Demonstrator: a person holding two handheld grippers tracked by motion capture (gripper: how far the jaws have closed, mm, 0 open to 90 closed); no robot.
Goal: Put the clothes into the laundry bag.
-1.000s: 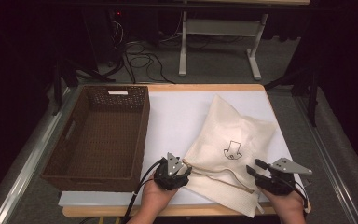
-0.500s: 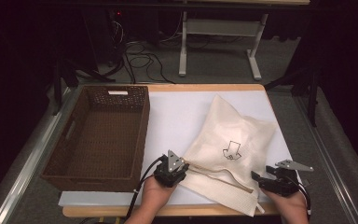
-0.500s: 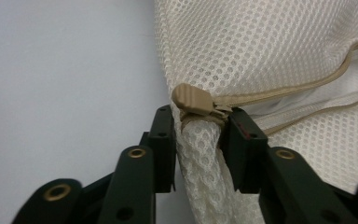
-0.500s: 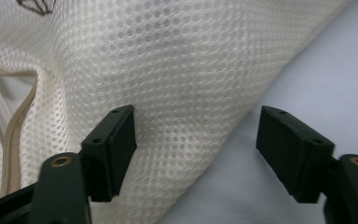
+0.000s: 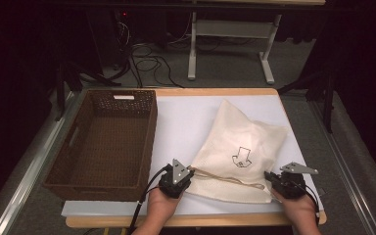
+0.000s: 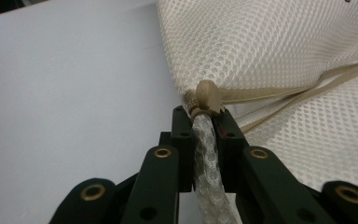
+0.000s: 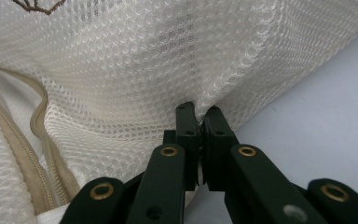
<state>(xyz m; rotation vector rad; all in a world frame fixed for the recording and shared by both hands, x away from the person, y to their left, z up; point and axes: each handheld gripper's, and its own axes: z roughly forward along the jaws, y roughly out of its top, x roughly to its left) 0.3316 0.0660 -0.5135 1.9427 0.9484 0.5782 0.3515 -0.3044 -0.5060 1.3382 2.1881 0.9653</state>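
Mesh bag [image 5: 240, 152] lies on the surface [image 5: 181, 117]. Left tongs [image 6: 200, 121] have just closed, pinching its corner; right tongs [image 7: 199, 122] have just clamped its other edge.

Both tongs have just been closing on the mesh bag [image 5: 242, 155]. A sec ago the right tongs [image 5: 269, 176] stood spread, w/ tips over the bag's near right corner; now they sit lower, pinched tight on a fold of mesh there. Left tongs [image 5: 190, 170], half-spread a sec ago, now clamp the bag's gathered near left corner, just behind the tan zip pull [image 6: 208, 94]. The mesh edge at the right corner, flat before, is now puckered up betw. the jaws.
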